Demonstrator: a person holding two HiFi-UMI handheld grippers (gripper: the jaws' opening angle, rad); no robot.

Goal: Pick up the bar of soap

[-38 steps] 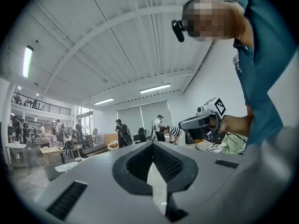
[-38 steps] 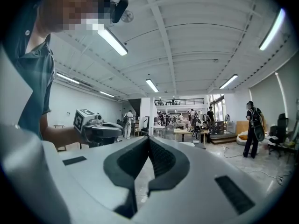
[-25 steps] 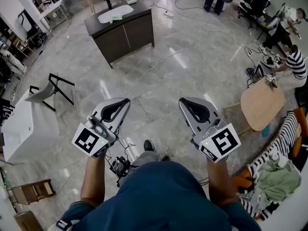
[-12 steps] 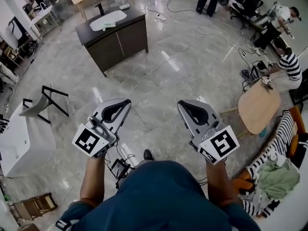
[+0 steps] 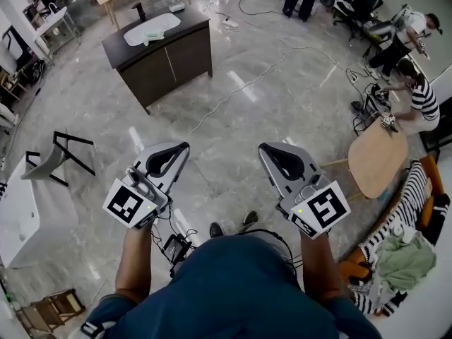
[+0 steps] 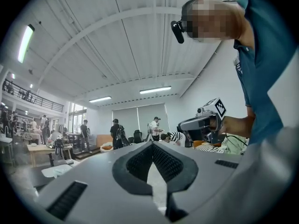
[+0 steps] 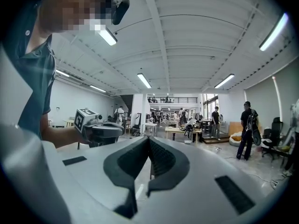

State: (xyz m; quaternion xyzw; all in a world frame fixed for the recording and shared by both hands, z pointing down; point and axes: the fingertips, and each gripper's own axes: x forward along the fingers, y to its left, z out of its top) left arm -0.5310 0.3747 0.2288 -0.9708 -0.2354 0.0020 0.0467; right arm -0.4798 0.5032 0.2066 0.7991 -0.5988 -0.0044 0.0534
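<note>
Grey stone floor [image 5: 233,111] lies below. The left gripper [image 5: 181,147] and right gripper [image 5: 265,149] have jaws pressed together, empty. A pale green item [image 5: 150,39], possibly the bar of soap, rests on the sink [image 5: 166,23] of the far dark cabinet [image 5: 169,66].

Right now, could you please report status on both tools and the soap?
Left tool shut, empty. Right tool shut, empty. Soap not made out; sink vanity far ahead. Cable on floor between.
</note>
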